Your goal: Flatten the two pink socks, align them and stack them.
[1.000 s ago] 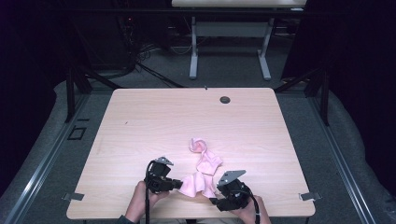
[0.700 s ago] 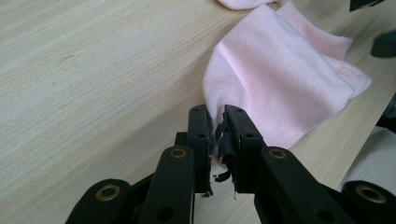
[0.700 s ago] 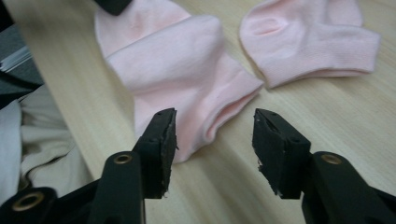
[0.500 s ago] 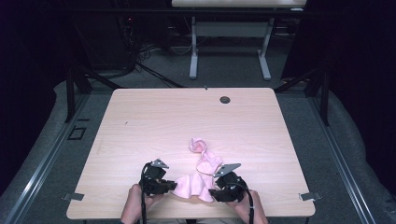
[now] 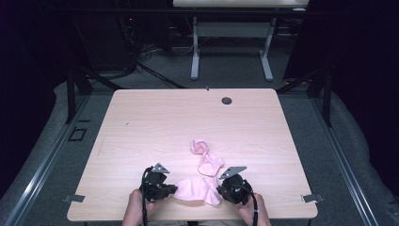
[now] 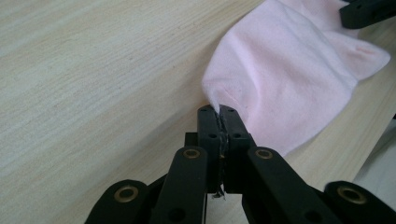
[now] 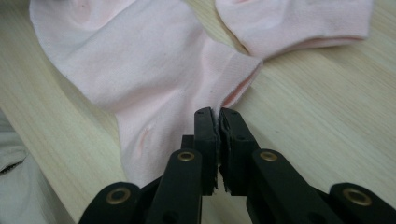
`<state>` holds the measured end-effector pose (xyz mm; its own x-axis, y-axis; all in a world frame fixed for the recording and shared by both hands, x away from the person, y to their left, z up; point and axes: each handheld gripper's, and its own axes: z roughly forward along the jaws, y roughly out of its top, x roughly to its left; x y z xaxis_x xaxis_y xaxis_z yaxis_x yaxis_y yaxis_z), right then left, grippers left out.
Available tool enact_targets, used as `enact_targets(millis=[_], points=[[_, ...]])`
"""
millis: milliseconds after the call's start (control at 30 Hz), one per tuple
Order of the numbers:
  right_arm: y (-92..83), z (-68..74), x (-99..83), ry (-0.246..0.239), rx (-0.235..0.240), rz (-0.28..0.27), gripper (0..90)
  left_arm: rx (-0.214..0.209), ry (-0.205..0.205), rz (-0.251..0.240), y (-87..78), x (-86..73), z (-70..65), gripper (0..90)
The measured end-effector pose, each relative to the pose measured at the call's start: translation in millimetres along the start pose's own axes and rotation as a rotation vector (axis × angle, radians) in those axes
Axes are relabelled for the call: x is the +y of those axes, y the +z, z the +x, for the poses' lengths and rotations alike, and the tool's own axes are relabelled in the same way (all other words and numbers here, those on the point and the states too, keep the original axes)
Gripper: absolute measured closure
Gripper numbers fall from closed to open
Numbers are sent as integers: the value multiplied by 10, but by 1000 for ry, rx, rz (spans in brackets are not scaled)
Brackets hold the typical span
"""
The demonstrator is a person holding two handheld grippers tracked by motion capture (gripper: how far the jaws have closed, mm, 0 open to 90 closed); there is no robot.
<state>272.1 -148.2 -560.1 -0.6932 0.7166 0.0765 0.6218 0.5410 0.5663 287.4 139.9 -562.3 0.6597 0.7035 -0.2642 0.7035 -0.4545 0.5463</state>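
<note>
Pale wood fills the near edge of the table (image 5: 141,122), where a person's two hands work a pink sock (image 5: 195,188) with hand-held tools. At the left, the left gripper (image 5: 170,190) has its black jaws pressed together on the sock's pointed corner — seen in the left gripper view, a sliver of fabric is pinched in the seam between the pads. At the right, the right gripper (image 5: 220,190) has just been closing, and its jaws now meet on the sock's cuff edge, the ribbed hem folded up just above them in the right gripper view. Between the two tools the sock lies limp and flat on the wood, close to the front rim. A second pink sock (image 5: 205,155) sits crumpled just behind it, touching or nearly touching the first.

Farther back the tabletop is bare wood, with a small dark round fitting (image 5: 227,100) near the far edge. Grey carpet surrounds the table, metal rails run along both sides, and a white-legged desk (image 5: 230,47) stands in the dim room beyond — well apart from the work.
</note>
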Motion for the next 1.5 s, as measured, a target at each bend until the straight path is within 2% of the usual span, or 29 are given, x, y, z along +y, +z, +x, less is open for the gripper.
enact_targets(millis=[200,267,400,533,567,600,667,700,800,833,900,967,1000,1033,1067,1100,1167,1200,1233,1267,1333,1400,1433,1500], points=[[-112,-106,-75,23,-10,-13,855,-7,12,3,-22,-11,-30,892],[-134,-136,-82,23,-19,2,855,-11,15,4,-16,-13,-50,892],[-145,-192,-92,23,-21,5,854,-22,4,7,3,-32,-86,892],[-131,-203,-87,32,-18,3,851,-27,15,19,0,-64,-112,891],[-128,-204,-84,18,-24,8,850,-27,15,19,0,-64,-112,891],[-116,-192,-81,18,-20,-3,848,-28,10,15,-2,-78,-118,890],[-119,-190,-74,9,-25,12,843,-30,6,10,-5,-83,-115,886],[-114,-185,-65,15,-14,13,826,-35,1,6,-18,-86,-96,879],[-116,-189,-58,11,-10,9,799,-46,-6,2,-36,-84,-77,806],[-134,-193,-50,10,-8,1,752,-43,-8,-1,-59,-77,-63,744],[-157,-199,-42,14,-2,-2,723,-41,-10,-4,-81,-67,-42,692],[-169,-204,-36,15,-3,-7,692,-34,-16,-8,-99,-54,-21,556],[-190,-219,-19,17,9,-26,621,-17,-17,-13,-120,-34,15,507],[-202,-224,-8,17,8,-27,598,-17,-17,-13,-120,-34,15,453],[-202,-224,-8,17,8,-27,598,-5,-19,-11,-134,-14,46,453],[-211,-237,5,14,7,-34,555,-2,-24,-11,-141,0,63,403],[-218,-250,29,15,5,-39,515,16,-18,-11,-164,48,115,355],[-229,-270,58,21,11,-48,464,23,-17,-7,-173,77,139,319],[-229,-270,58,21,11,-48,464,32,-12,-8,-181,111,165,319],[-232,-302,90,26,1,-57,413,35,-9,-10,-188,147,193,281],[-239,-313,109,37,2,-60,387,55,-10,-14,-199,234,244,265],[-241,-364,172,47,-9,-71,292,70,1,-28,-208,384,326,220],[-241,-364,172,47,-9,-71,292,70,1,-28,-208,384,326,208],[-240,-390,223,52,-18,-68,257,74,6,-43,-197,488,386,209]])
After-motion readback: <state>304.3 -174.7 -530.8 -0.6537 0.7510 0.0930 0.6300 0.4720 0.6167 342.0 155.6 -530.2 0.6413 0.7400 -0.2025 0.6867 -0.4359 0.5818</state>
